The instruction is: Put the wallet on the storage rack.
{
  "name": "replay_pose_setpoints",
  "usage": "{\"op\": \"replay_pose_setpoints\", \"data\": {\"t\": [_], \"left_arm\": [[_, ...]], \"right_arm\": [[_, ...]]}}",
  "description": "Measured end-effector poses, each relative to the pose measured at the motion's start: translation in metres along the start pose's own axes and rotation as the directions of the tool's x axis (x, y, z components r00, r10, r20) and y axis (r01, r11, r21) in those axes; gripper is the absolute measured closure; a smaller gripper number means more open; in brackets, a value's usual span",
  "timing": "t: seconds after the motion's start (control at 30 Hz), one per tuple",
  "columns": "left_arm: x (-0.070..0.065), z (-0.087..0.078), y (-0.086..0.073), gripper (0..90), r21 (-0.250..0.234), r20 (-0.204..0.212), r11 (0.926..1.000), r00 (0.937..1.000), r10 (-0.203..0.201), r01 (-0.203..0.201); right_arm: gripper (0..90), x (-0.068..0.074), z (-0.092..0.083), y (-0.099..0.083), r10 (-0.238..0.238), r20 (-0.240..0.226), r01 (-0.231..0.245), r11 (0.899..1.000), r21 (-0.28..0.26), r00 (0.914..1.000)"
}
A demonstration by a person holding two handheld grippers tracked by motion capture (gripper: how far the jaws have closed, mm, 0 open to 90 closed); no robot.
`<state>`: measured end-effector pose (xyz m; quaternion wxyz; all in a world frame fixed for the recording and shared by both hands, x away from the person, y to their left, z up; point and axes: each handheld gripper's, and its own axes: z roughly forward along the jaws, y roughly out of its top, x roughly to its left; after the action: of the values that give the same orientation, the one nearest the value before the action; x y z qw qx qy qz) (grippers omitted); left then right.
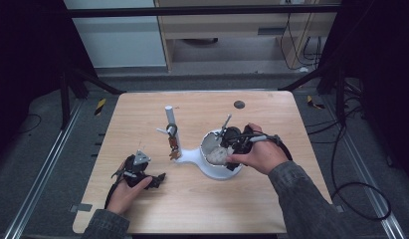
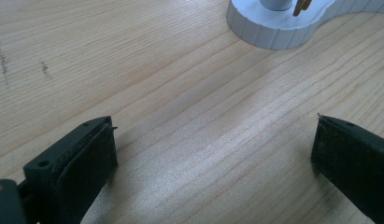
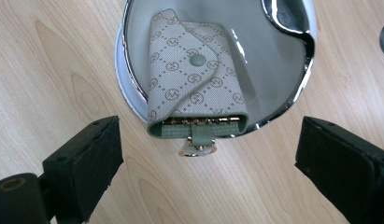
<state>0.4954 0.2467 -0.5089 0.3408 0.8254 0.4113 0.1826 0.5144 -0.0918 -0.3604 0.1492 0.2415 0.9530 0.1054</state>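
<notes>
We see our right gripper (image 3: 206,158), jaws wide, over the key case (image 3: 194,74) in the dish (image 3: 292,93); left gripper (image 2: 213,154), jaws wide, rests near the tabletop's (image 1: 202,209) left edge beside the stand (image 1: 170,119).

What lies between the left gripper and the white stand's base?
Bare wooden table lies there. The left gripper view shows it between the open left gripper and the white stand's base.

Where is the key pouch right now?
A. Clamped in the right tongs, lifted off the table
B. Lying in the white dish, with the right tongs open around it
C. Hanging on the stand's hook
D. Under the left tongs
B: in the right gripper view the pouch lies in the dish, one end overhanging the rim, and the right tongs stand wide apart without touching it.
</notes>
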Motion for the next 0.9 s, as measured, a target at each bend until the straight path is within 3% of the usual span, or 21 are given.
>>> {"op": "replay_pose_setpoints", "data": {"t": [0.43, 0.9], "left_arm": [[0.000, 0.000, 0.000, 0.0, -0.001, 0.001, 1.0000, 1.0000, -0.002, 0.002], [0.000, 0.000, 0.000, 0.0, 0.003, 0.002, 1.0000, 1.0000, 0.002, -0.002]], "right_arm": [[7.0, -0.009, -0.017, -0.023, 0.046, 0.017, -0.044, 0.996, -0.081, 0.9988], [6.3, -0.024, -0.022, -0.052, 0.129, 0.021, -0.124, 0.978, -0.169, 0.9914]]}}
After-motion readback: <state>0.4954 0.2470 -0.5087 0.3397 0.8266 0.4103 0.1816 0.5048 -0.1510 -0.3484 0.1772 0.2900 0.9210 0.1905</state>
